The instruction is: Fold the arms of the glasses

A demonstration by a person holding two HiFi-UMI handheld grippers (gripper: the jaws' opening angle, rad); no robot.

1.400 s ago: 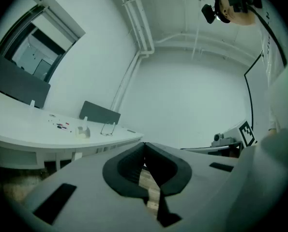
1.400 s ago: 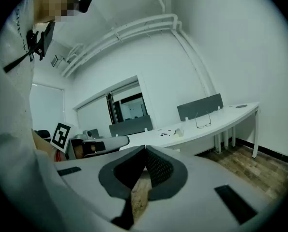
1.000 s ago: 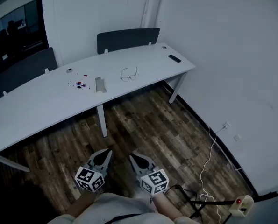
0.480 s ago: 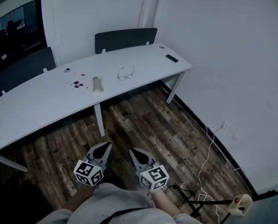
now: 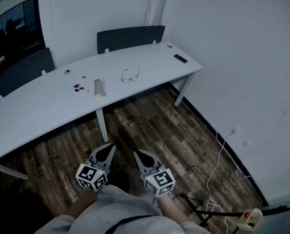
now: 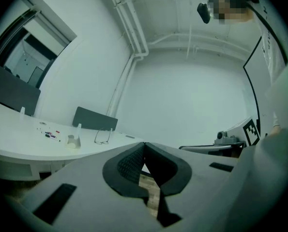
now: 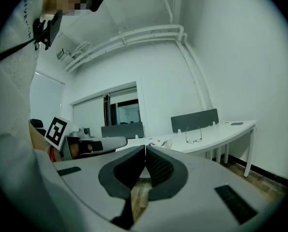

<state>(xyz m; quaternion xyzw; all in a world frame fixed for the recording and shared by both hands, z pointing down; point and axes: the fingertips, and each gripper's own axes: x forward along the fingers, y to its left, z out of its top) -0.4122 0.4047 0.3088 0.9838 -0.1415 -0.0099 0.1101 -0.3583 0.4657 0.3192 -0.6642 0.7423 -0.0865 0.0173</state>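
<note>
Glasses: the thin wire-framed glasses (image 5: 130, 75) lie on the long white table (image 5: 47, 106), near its middle. Their arms look unfolded, and they are well apart from both grippers.
Left gripper: the grey left gripper (image 5: 109, 146) hangs over the dark wooden plank floor (image 5: 154, 126), jaws pressed together with nothing between them.
Right gripper: the grey right gripper (image 5: 137, 153) is just beside it, its jaws likewise tip to tip and empty.
Other table items: a small pale grey holder (image 5: 100, 87) sits left of the glasses, and a flat black device (image 5: 181, 58) lies near the right end.
</note>
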